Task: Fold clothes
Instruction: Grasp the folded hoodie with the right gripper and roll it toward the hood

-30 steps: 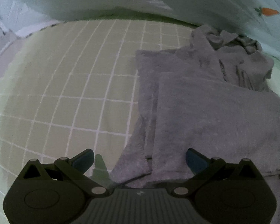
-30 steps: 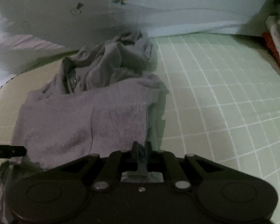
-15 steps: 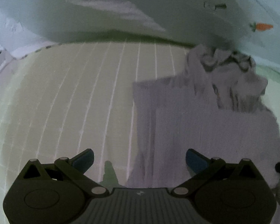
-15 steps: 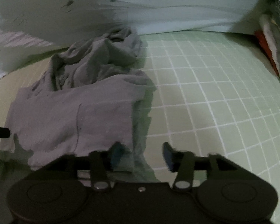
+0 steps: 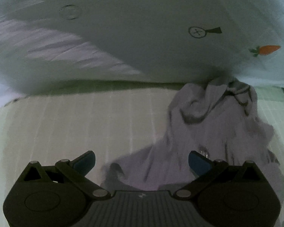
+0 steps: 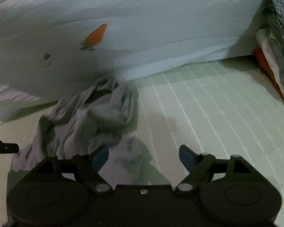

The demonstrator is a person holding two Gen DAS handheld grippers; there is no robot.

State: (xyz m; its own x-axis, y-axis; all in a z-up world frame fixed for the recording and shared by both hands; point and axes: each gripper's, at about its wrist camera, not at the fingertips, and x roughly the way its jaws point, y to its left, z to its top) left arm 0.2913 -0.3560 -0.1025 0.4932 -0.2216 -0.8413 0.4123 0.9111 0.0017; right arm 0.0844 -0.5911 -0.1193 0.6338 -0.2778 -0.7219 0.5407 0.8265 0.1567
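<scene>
A grey garment [image 5: 214,132] lies partly folded on the green checked bed sheet [image 5: 85,124], its crumpled hood end toward the quilt. In the left wrist view my left gripper [image 5: 142,160] is open just above the garment's near left part, nothing between its blue pads. In the right wrist view the same grey garment [image 6: 89,119] spreads left of centre. My right gripper [image 6: 144,157] is open over the garment's near right edge and holds nothing. The other gripper's dark tip [image 6: 3,147] shows at the left edge.
A pale quilt with carrot prints [image 5: 142,37] is bunched along the far side of the bed. Stacked fabrics and a red item [image 6: 270,56] sit at the far right. Bare sheet [image 6: 217,104] lies to the right of the garment.
The right gripper let go of the garment's edge and opened wide. Both grippers moved forward and lower toward the hood end; the views are blurred by the motion.
</scene>
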